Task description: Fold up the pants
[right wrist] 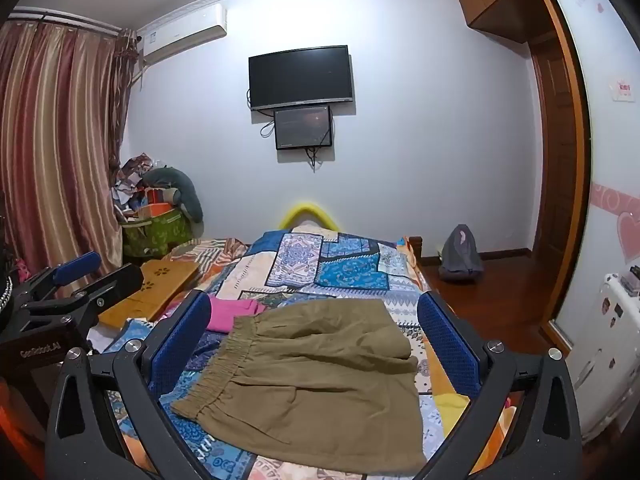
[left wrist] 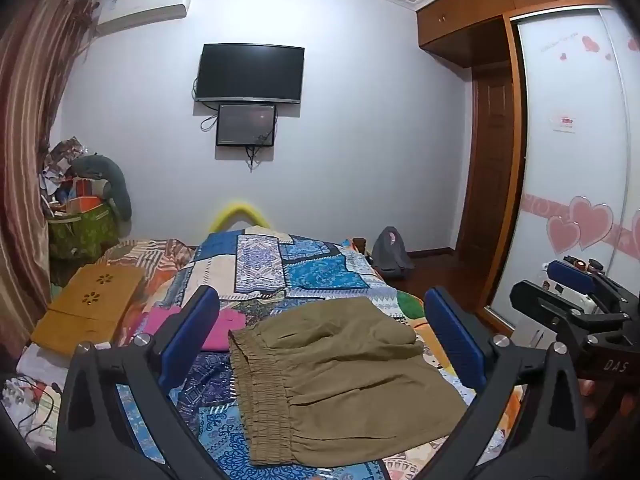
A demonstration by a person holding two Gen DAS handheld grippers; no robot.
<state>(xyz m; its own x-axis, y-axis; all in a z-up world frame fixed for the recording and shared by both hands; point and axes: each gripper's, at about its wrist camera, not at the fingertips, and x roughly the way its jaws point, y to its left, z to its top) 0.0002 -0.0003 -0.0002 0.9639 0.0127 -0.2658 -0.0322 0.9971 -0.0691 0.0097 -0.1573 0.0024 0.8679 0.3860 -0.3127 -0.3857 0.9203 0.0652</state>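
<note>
Khaki pants [left wrist: 336,376]; blue patchwork bedspread [left wrist: 320,272]; pink garment [left wrist: 224,324]

The pants [left wrist: 332,384] lose their near hem behind the left gripper's [left wrist: 320,336] arms; the pink cloth [right wrist: 234,314] hides partly behind a blue finger; wardrobe sticker text is unreadable

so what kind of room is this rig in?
A home bedroom, most likely: a bed under a patchwork quilt, a wardrobe with a sliding door, a wall-mounted TV. Olive pants lie on the quilt.
</note>
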